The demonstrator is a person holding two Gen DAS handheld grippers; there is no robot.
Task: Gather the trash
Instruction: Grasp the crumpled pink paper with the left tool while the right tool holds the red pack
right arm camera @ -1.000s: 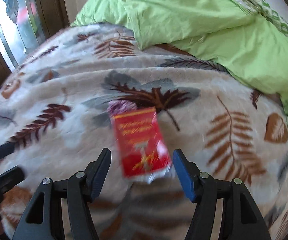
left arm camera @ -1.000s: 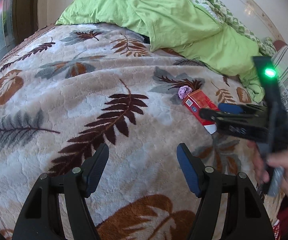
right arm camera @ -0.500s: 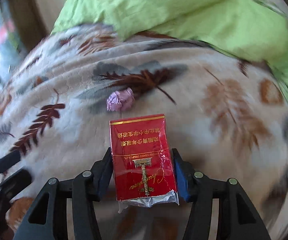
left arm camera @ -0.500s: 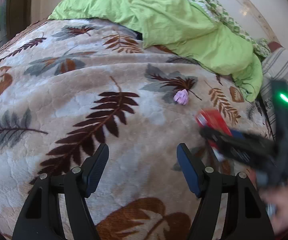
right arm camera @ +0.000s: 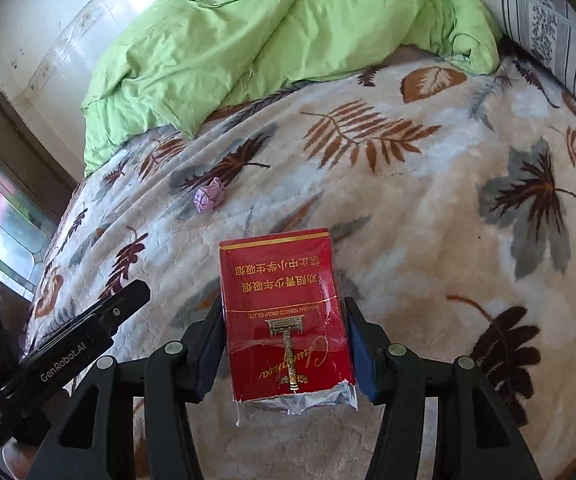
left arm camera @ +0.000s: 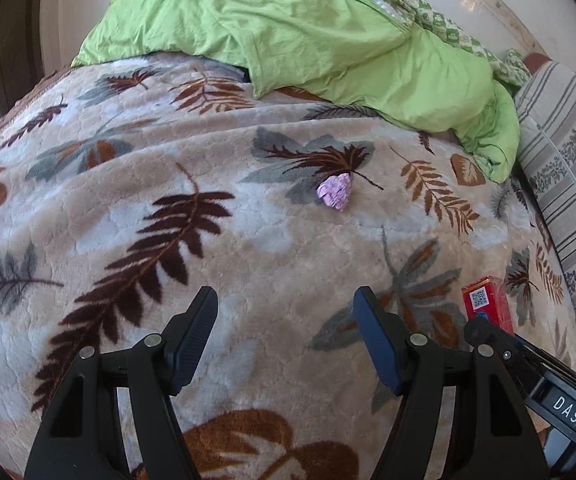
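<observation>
My right gripper (right arm camera: 284, 340) is shut on a red cigarette pack (right arm camera: 284, 316) and holds it above the leaf-patterned blanket (right arm camera: 428, 216). The pack also shows at the lower right of the left wrist view (left arm camera: 486, 304), with the right gripper's body below it. A crumpled purple wrapper (left arm camera: 334, 194) lies on the blanket ahead of my left gripper (left arm camera: 286, 336), which is open and empty, well short of it. The wrapper also shows in the right wrist view (right arm camera: 209, 198), up and left of the pack.
A rumpled green duvet (left arm camera: 308, 36) lies across the far side of the bed. A striped pillow (left arm camera: 568, 168) sits at the right edge. A window (right arm camera: 4, 216) and white wall are at the far left.
My right gripper closed on the red pack, lifted it off the blanket and drew it back to the right. The purple wrapper is left alone on the blanket. My left gripper stays open.
</observation>
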